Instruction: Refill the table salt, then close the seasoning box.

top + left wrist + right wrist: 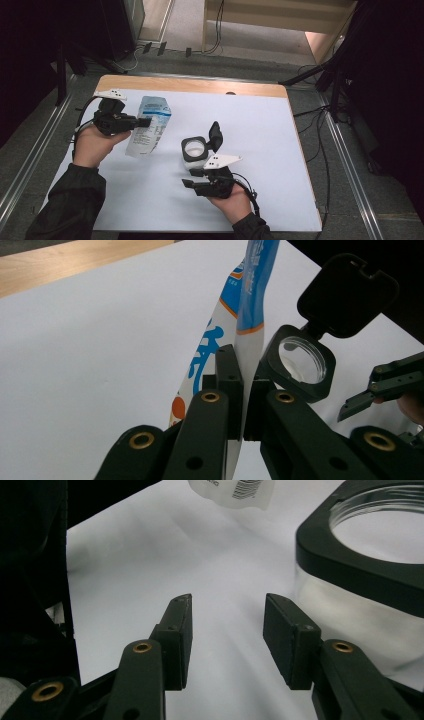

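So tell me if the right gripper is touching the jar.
Apart: in the right gripper view, the right gripper stands open over bare table, left of the jar.

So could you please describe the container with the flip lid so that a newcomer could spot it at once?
On the white table sheet, look near the middle, just beyond the right gripper. The clear container has a square black collar and its black lid stands open, unlike the flat blue-and-white pouch.

**Cut off and unreadable**

In the right gripper view the clear container (360,575) runs off the right edge, and the pouch (232,490) is cropped at the top. The pouch's print is too small to read in the high view.
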Tool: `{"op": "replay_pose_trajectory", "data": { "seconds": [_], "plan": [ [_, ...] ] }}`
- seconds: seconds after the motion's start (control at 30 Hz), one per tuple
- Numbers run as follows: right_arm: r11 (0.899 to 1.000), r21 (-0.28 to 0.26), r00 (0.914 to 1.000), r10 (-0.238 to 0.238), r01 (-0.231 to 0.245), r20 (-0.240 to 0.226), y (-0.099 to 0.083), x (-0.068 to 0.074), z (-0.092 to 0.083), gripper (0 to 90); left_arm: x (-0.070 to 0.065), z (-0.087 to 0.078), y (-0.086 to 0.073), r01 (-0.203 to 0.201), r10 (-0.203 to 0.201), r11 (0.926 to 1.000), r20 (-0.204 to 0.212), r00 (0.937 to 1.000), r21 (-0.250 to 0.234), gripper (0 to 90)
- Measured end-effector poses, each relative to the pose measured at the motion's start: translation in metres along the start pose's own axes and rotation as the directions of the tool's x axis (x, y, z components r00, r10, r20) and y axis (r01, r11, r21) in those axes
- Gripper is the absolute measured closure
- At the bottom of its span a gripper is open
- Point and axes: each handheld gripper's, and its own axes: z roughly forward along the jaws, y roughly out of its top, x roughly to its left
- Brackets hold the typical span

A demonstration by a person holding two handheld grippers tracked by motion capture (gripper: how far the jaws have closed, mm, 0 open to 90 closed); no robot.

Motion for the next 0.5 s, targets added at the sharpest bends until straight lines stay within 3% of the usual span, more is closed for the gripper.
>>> {"op": "replay_pose_trajectory", "data": {
  "seconds": [0.5],
  "plan": [
    [0.999, -0.025, 0.998, 0.034, -0.033, 0.053, -0.002, -0.021, -0.034, 56.2, 0.027, 0.002, 0.002, 0.03, -0.033, 0.9984, -0.056, 0.9979, -0.048, 90.0]
  ]
}}
